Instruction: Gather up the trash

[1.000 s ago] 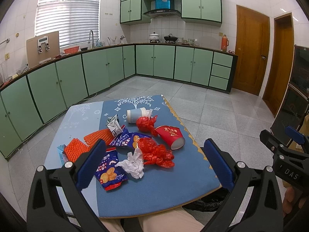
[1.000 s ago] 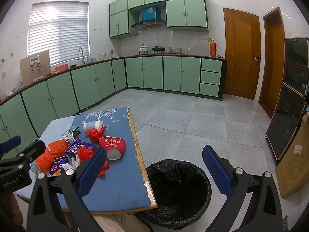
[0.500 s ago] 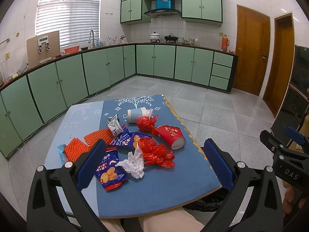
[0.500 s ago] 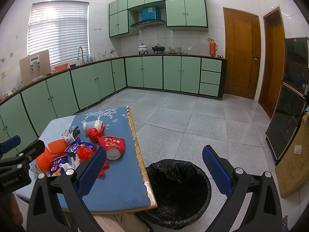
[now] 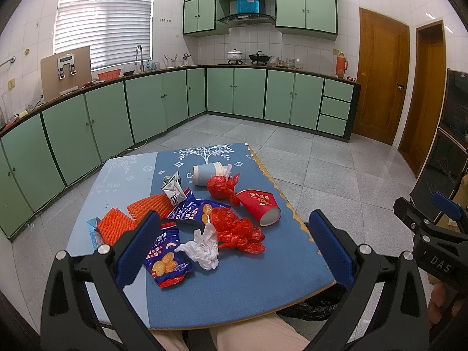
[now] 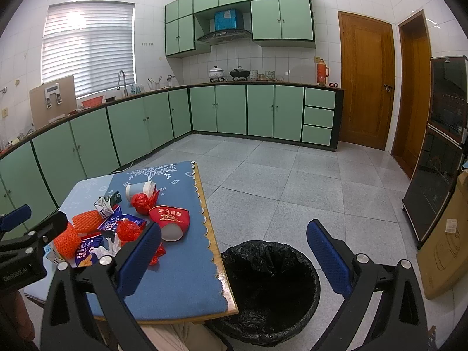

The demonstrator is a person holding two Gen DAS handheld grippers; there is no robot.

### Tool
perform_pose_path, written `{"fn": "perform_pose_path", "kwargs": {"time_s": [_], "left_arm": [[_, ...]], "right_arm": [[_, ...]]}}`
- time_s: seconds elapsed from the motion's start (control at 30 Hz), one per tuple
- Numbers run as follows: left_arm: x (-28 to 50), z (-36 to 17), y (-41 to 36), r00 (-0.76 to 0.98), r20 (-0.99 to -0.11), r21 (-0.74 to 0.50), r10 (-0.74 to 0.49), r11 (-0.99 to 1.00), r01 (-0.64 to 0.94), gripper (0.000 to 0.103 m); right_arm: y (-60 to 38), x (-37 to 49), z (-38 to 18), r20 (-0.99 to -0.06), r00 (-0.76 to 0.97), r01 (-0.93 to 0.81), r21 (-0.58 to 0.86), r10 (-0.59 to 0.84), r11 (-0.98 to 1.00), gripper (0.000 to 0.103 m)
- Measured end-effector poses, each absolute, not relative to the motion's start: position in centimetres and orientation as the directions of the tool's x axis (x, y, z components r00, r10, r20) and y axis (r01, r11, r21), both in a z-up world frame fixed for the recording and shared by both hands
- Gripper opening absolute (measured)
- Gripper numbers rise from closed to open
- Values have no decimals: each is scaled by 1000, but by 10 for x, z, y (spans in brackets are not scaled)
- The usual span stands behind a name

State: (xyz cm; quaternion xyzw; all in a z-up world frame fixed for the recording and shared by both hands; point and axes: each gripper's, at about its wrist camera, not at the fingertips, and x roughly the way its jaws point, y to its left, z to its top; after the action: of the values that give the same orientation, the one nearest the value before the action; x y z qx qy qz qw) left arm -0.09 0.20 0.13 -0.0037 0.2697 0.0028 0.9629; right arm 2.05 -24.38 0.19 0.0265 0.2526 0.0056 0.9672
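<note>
On the table (image 5: 263, 286), wrappers, cups and a crumpled tissue (image 5: 201, 247) lie heaped; beside it stands the black-lined bin (image 6: 270, 289). Left gripper (image 5: 234, 251) and right gripper (image 6: 234, 259) hover spread, empty.

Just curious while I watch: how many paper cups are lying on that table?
2. A red cup lies on its side near the table's right edge; a blue-grey cup lies farther back. Others could hide under the wrappers.
</note>
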Motion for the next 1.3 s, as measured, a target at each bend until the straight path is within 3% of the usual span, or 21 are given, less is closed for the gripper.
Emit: {"fn": "perform_pose_path", "kwargs": {"time_s": [1.03,1.3], "left_arm": [[10,-9,14,842,-540,-21,13,999,-29,98],[28,-21,50,828,-552,-3,100,992,-122,98]], "right_arm": [[-241,29,-6,-503,864,-4,49,28,999,97],[-225,55,-15,-525,848,-57,57,79,997,97]]}}
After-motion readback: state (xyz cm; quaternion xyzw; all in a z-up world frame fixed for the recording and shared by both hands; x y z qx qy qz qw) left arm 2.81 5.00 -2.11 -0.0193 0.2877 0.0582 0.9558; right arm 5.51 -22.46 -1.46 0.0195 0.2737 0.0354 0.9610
